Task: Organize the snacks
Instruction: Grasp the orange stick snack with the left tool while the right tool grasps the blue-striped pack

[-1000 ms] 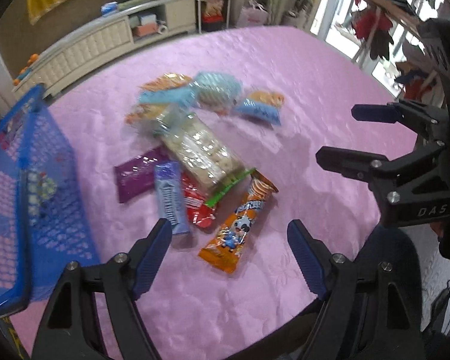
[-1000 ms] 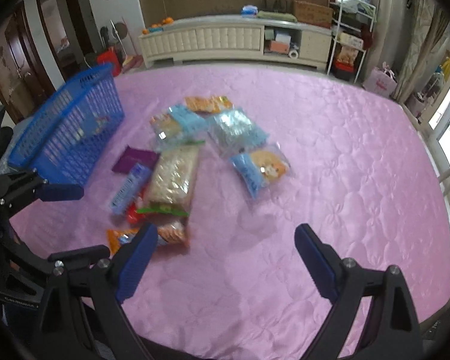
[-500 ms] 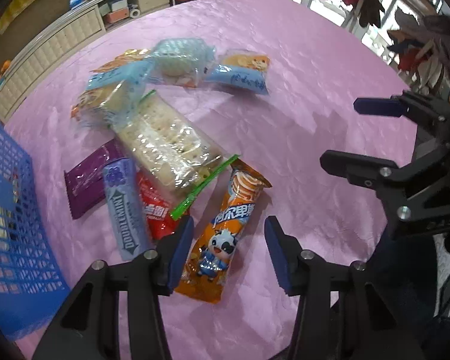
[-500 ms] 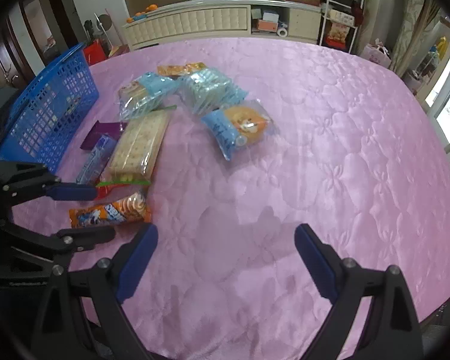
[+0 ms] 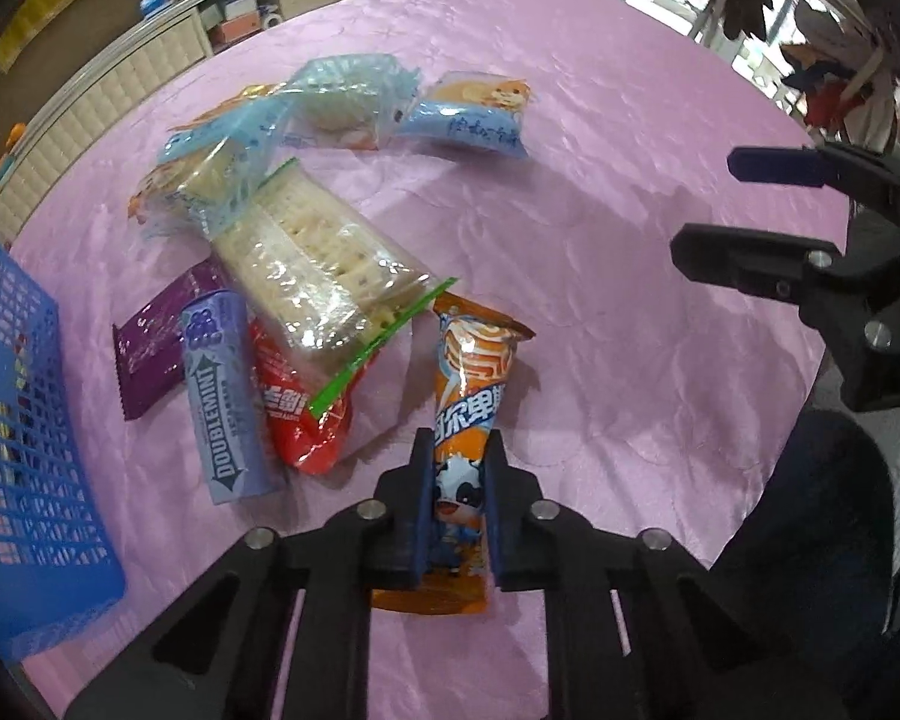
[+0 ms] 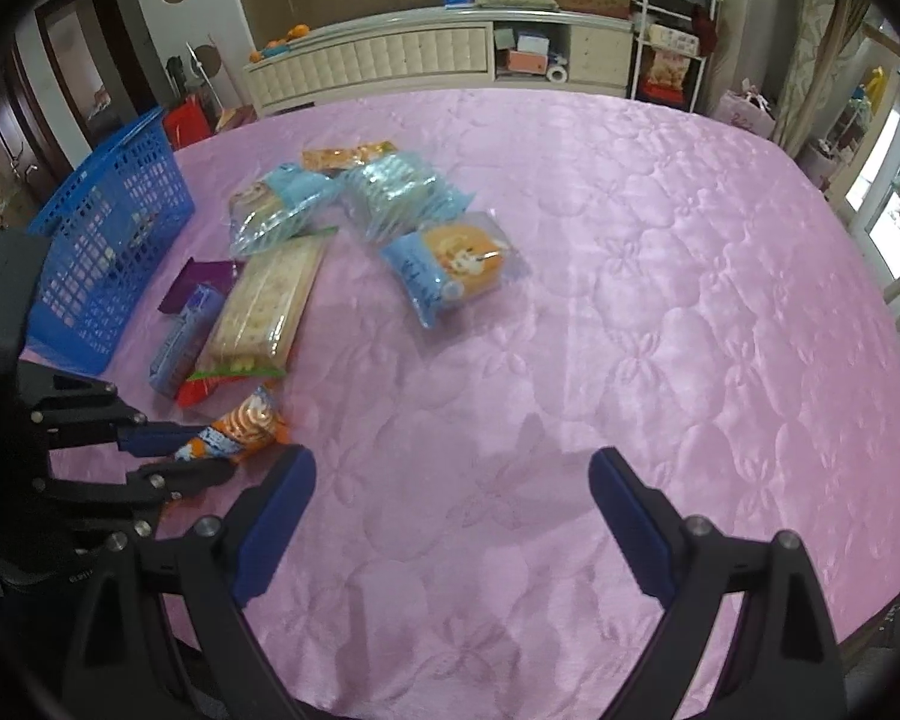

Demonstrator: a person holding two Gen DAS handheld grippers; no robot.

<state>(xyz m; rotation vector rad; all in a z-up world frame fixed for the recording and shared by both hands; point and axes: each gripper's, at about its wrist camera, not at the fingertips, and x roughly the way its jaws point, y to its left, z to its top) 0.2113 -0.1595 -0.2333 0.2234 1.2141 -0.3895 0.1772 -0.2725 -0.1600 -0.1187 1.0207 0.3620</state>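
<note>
Left wrist view: the left gripper has its fingers pinched onto the lower half of the orange snack packet, which lies on the pink counter and runs straight out ahead of them. Just left of the fingers, a red packet, then a purple Doublemint gum pack overlapping a dark purple wrapper. Ahead and left, a clear cracker sleeve rests partly on the red packet. Beyond it, pale blue bags and a blue-and-orange pastry bag. The blue basket stands far left. The right gripper sits off to the right, fingers spread.

Right wrist view: the right gripper holds its fingers wide apart over bare counter, gripping nothing. To their left, the left gripper clamps the orange snack packet. Ahead and left lie the cracker sleeve, the pastry bag and the pale blue bags. The blue basket stands farther left.
</note>
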